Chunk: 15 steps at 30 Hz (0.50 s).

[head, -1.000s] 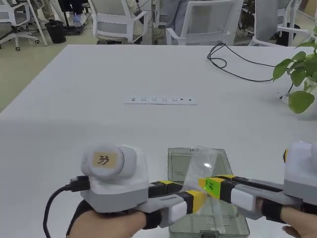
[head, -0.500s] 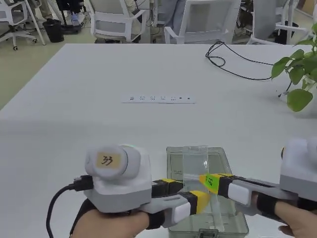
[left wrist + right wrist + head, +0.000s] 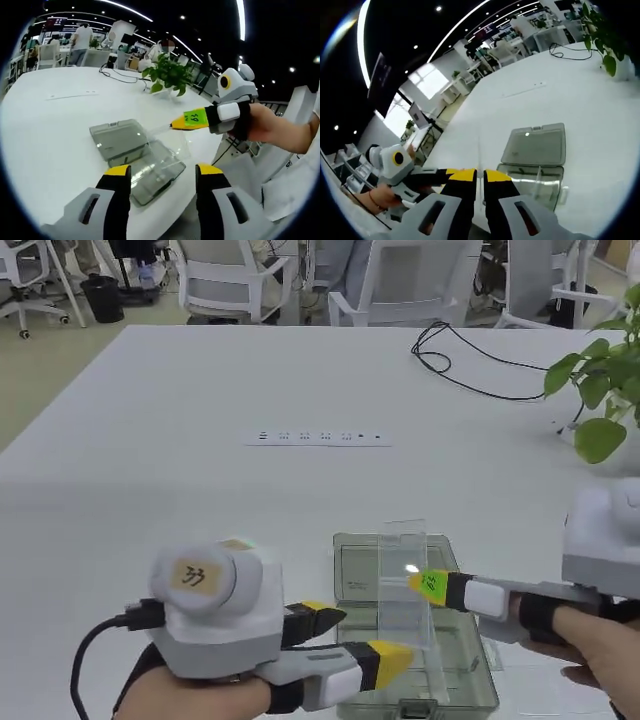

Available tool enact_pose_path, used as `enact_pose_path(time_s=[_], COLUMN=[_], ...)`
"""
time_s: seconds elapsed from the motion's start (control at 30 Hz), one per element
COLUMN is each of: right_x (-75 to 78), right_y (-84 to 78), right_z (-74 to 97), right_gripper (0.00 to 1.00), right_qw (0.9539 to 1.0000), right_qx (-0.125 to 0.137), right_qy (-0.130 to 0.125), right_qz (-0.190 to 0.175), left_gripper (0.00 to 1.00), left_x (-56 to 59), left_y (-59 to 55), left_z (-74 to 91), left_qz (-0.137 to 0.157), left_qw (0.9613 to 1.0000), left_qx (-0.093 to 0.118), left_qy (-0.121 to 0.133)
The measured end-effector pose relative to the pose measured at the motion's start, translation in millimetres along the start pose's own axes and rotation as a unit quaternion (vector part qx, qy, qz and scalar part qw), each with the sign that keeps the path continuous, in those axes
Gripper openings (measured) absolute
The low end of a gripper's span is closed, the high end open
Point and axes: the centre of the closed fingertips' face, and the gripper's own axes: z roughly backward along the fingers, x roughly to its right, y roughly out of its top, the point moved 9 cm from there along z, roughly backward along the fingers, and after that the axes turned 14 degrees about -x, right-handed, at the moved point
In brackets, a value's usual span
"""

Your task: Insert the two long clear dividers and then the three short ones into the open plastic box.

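Right gripper [image 3: 424, 583] is pinching a clear divider [image 3: 402, 565] upright over the open plastic box [image 3: 352, 575] on the white table [image 3: 200, 500], jaws clamped on it, while left gripper [image 3: 355, 640] is hovering just beside the box, jaws apart.

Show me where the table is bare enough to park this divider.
Free: the white table left of the open box, the band between box and power strip, and beyond the strip. Crowded: over the box, where the left gripper, right gripper and divider meet; plant and cable far right.
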Motion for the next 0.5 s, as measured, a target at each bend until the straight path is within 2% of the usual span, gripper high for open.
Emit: enact_pose_path(time_s=[0.23,0.3,0.5], right_x=[6.7,7.4,6.9], right_y=[4.6,6.6,8.9], right_z=[-6.2,-7.6,-14.9], right_gripper=[0.07,0.07,0.07], right_qw=[0.9985,0.9979,0.9941], right_qx=[-0.046,-0.056,-0.093], right_qy=[-0.016,-0.021,-0.035], right_qz=[-0.023,-0.028,-0.042], left_gripper=[0.64,0.67,0.78], left_x=[-8.0,-9.8,-15.1], left_y=[-9.0,-12.3,-20.5], left_z=[4.8,5.4,5.5], left_qz=[-0.037,-0.056,-0.084], left_qw=[0.9993,0.9983,0.9960], left_qx=[-0.010,-0.016,-0.029], left_qy=[0.000,-0.001,-0.001])
